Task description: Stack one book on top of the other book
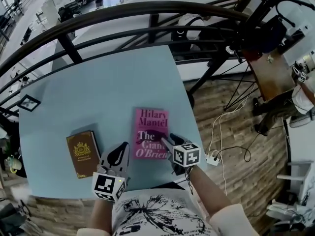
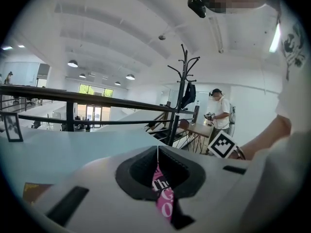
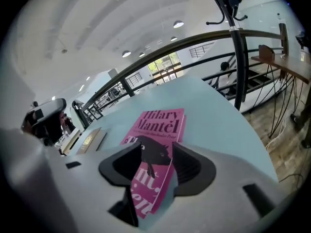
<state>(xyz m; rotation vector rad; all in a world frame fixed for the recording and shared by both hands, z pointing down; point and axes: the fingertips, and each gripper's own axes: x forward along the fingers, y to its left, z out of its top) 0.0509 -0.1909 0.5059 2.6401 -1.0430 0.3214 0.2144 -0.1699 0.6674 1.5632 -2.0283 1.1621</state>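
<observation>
Pink Hilary Mantel paperback (image 1: 151, 132): lies flat, cover up, on the pale blue table (image 1: 98, 82), well apart from the brown crested book (image 1: 82, 154) to its left. Nothing is stacked yet. Your right gripper (image 1: 166, 137) stands with jaws spread over the paperback's near right edge, pads not pressing. I judge it is placed to bite that edge and lift. Your left gripper (image 1: 119, 154) is clenched on nothing, just beside the near left corner, likely to steady the cover.

Head view steeply down over the table (image 1: 98, 92); both gripper views low, close, sharing the pink book (image 3: 160, 125).
</observation>
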